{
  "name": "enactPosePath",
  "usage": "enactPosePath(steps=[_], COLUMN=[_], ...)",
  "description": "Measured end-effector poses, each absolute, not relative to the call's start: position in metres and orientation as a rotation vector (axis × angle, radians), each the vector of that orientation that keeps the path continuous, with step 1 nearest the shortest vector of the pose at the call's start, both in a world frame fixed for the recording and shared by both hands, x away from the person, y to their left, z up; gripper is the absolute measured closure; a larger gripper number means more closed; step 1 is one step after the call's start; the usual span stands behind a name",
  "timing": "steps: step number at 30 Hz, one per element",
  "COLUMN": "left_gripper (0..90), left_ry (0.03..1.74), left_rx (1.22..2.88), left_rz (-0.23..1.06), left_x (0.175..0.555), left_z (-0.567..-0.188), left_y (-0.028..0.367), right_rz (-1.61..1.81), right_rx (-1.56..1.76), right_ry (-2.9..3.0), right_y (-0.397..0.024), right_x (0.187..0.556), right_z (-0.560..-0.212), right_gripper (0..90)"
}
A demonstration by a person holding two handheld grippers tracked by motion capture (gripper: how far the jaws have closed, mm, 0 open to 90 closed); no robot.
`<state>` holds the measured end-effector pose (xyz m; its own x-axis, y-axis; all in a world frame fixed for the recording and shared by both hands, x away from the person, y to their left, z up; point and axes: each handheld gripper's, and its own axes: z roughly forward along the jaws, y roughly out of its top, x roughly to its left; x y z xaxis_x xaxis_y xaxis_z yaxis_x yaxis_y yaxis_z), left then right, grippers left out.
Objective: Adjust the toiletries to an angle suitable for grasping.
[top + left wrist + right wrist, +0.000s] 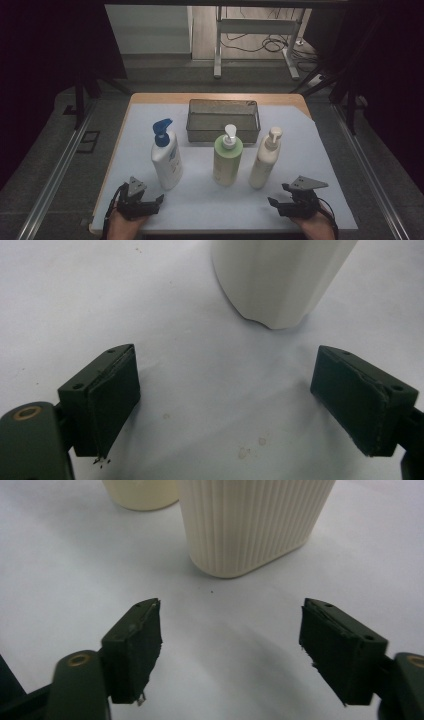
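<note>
Now right hand-held gripper (230,650) wide, holding nothing.

— What sort of place is this?
— A lab or test room: a white-covered wooden table (150,102) ringed by dark curtains, metal floor rails (55,175), loose cables (265,44) beyond its far edge.

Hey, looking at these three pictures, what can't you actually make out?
- Label print on the blue-pump bottle: too small in the high view.
- The white bottle's top: cut off by the left gripper view's upper edge.
- The ribbed cream bottle's pump: cut off likewise in the right gripper view.
- Mesh basket floor: dim, too small to check.
</note>
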<state>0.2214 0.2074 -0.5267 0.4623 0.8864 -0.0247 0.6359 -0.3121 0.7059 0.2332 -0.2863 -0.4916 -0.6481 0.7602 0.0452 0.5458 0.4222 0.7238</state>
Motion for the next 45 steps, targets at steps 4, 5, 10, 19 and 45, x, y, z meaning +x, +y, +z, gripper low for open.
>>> enactPosePath(steps=[4, 5, 10, 19, 45], left_gripper=[12.1, 12.1, 12.1, 12.1, 12.1], left_ry=[1.262, 1.262, 1.262, 1.262, 1.262], left_rx=[2.058, 2.058, 2.058, 2.058, 2.058], left_rz=[0.492, 0.492, 0.493, 0.494, 0.494], left_x=[0.221, 0.221, 0.221, 0.221, 0.221], left_z=[-0.527, -0.527, -0.527, -0.527, -0.527], left_y=[0.207, 0.207, 0.207, 0.207, 0.207], right_rz=[1.087, 1.096, 1.13, 1.128, 1.068], right_rx=[1.112, 1.109, 1.1, 1.057, 1.037], right_ry=[2.399, 2.399, 2.411, 2.447, 2.372], right_y=[-0.282, -0.281, -0.276, -0.257, -0.212], right_x=[0.233, 0.233, 0.232, 0.236, 0.255], right_z=[-0.487, -0.486, -0.482, -0.477, -0.484], right_gripper=[32.2, 32.2, 38.3, 55.3, 90.0])
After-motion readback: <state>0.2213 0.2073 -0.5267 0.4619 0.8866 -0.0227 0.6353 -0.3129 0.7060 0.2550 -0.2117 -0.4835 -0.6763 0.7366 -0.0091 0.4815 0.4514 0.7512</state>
